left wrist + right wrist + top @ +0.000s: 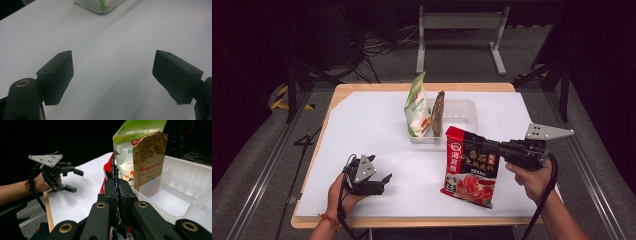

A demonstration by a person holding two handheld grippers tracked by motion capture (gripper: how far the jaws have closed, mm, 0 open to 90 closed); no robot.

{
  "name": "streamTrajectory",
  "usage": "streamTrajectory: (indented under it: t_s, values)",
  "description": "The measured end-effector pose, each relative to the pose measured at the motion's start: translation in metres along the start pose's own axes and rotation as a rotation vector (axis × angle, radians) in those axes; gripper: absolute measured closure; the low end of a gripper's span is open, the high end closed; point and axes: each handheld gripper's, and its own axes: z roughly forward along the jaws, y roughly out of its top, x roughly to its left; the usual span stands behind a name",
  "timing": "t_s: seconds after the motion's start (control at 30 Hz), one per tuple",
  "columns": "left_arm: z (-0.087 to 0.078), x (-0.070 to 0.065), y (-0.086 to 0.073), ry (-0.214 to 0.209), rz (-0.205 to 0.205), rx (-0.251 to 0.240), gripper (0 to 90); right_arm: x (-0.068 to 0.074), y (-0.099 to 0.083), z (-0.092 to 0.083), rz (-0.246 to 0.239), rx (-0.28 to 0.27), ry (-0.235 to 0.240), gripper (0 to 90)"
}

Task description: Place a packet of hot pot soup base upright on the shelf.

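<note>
A red hotpot-seasoning pouch hangs upright over the front right of the white table, its bottom edge close to the surface. My right gripper is shut on its upper right edge. In the right gripper view the jaws are clamped on the thin red pouch edge. My left gripper rests open at the front left, with nothing between its fingers. It also appears, open, in the right gripper view.
A clear plastic tray stands at the table's middle back. A green-white pouch and a brown pouch stand upright at its left end. The tray's right part holds nothing. A tray corner shows ahead of the left gripper.
</note>
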Motion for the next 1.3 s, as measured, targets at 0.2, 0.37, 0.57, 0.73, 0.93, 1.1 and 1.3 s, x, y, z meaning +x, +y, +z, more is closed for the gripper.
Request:
streamTrajectory:
  t_s: [0.2, 0.37, 0.57, 0.73, 0.93, 1.1, 1.3]
  values:
    - [0.000, 0.001, 0.000, 0.000, 0.001, -0.001, 18.1, 0.001, 0.005, -0.004, -0.016, -0.018, -0.013, 88.2]
    - [-0.001, 0.001, 0.000, -0.001, -0.015, -0.006, 18.1, 0.002, 0.008, -0.007, -0.026, -0.040, -0.034, 88.4]
    - [-0.001, 0.002, 0.000, 0.003, -0.017, -0.006, 18.1, 0.004, 0.014, -0.010, -0.046, -0.058, -0.079, 88.5]
    - [-0.002, 0.004, 0.000, 0.006, -0.016, -0.007, 18.0, 0.007, 0.020, -0.012, -0.066, -0.071, -0.116, 88.6]
    - [-0.003, 0.005, -0.001, 0.006, -0.018, -0.014, 18.0, 0.008, 0.027, -0.013, -0.079, -0.094, -0.155, 88.7]
    - [-0.003, 0.004, -0.001, -0.002, -0.013, -0.014, 17.9, 0.007, 0.031, -0.012, -0.085, -0.108, -0.187, 88.7]
    - [-0.004, 0.004, -0.001, -0.005, -0.012, -0.014, 17.9, 0.004, 0.039, -0.012, -0.071, -0.136, -0.205, 88.7]
